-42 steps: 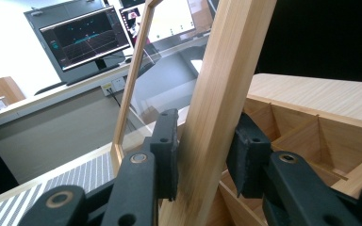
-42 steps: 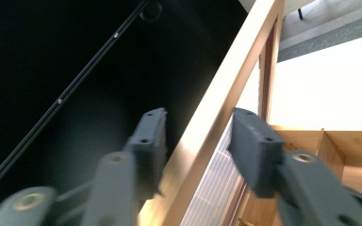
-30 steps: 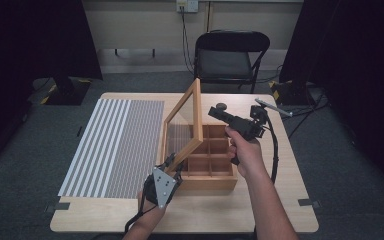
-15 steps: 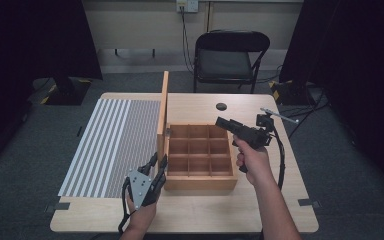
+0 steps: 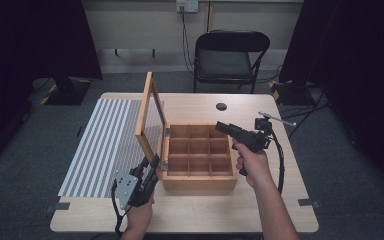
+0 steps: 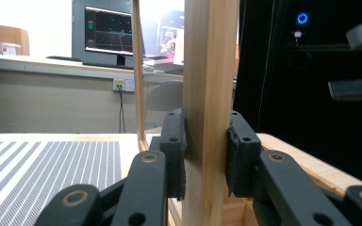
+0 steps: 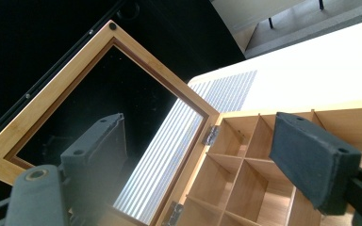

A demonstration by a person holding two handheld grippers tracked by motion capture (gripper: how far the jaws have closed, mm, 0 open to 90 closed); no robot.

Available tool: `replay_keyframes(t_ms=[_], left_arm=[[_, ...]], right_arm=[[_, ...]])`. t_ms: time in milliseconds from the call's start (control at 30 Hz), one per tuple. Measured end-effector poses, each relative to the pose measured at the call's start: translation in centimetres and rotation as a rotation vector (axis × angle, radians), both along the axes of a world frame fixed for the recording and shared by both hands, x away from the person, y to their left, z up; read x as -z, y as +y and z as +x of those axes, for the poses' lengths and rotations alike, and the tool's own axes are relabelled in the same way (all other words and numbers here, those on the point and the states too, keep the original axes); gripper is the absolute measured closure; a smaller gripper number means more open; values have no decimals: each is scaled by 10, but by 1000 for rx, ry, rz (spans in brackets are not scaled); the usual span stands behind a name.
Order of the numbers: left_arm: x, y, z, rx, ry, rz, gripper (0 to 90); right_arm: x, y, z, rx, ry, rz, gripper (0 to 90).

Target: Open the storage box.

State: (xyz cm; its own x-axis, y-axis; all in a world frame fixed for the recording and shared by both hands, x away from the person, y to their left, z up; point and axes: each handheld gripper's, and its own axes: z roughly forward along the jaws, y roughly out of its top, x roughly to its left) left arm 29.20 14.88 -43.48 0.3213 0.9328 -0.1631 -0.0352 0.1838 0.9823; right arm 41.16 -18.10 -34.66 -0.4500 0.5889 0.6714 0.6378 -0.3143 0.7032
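A wooden box (image 5: 200, 178) with a grid of empty compartments sits mid-table. Its glass-paned lid (image 5: 148, 107) is hinged at the box's left side and leans out past upright toward the mat. My left gripper (image 5: 152, 162) is shut on the near edge of the lid frame (image 6: 209, 70), with a pad (image 6: 175, 155) pressed on each side of the wood. My right gripper (image 5: 223, 126) hovers over the box's right half, open and empty. In the right gripper view its jaws (image 7: 198, 125) stand wide apart, facing the lid (image 7: 136, 56) and the compartments (image 7: 245, 160).
A striped mat (image 5: 105, 142) covers the table's left part, under the leaning lid. A small black disc (image 5: 221, 106) lies behind the box. A folding chair (image 5: 227, 55) stands beyond the table's far edge. A lit monitor (image 6: 113, 33) sits on a far counter.
The lid has swung from slanting over the box, through upright, to leaning left. My left gripper moved left with it. The right gripper dropped slightly.
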Motion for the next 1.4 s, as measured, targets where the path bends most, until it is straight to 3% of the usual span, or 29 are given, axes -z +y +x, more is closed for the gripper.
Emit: replay_keyframes(t_ms=[233,500,533,600,633,667,700,767,800,967,1000,1033,1167,1267,1333,1400], left_arm=[[2,-1,0,-8,2,-55,723],[1,-1,0,3,-16,-27,718],[0,0,-1,8,-22,-24,695],[-3,1,-1,28,-6,-7,466],[-4,2,-1,22,6,1,466],[-5,3,0,26,26,-5,303],[-6,5,0,26,46,-6,303],[-6,8,0,55,73,6,70],[-6,9,-1,56,78,17,31],[-7,20,-8,68,93,111,0],[-7,22,-9,78,102,122,0],[-6,26,-9,82,101,146,0],[-6,37,-8,88,124,150,0],[-6,46,-8,86,137,207,0],[-5,51,-7,85,144,195,0],[-5,59,-7,65,157,226,0]], right_arm=[[7,-5,-2,10,14,-5,180],[11,-11,-5,22,20,-21,179],[12,-11,-5,25,20,-22,178],[15,-15,-7,32,25,-35,160],[15,-15,-7,32,25,-35,160],[17,-17,-8,50,14,-57,140],[17,-17,-8,50,14,-57,140],[19,-19,-11,71,2,-88,105],[20,-19,-11,74,-6,-105,101],[28,-26,-19,106,-41,-215,96],[32,-30,-22,126,-57,-273,96],[32,-30,-22,126,-57,-273,96],[44,-42,-31,167,-75,-369,97],[50,-48,-34,179,-74,-394,97],[55,-54,-37,191,-68,-412,97],[61,-59,-41,201,-63,-426,97]])
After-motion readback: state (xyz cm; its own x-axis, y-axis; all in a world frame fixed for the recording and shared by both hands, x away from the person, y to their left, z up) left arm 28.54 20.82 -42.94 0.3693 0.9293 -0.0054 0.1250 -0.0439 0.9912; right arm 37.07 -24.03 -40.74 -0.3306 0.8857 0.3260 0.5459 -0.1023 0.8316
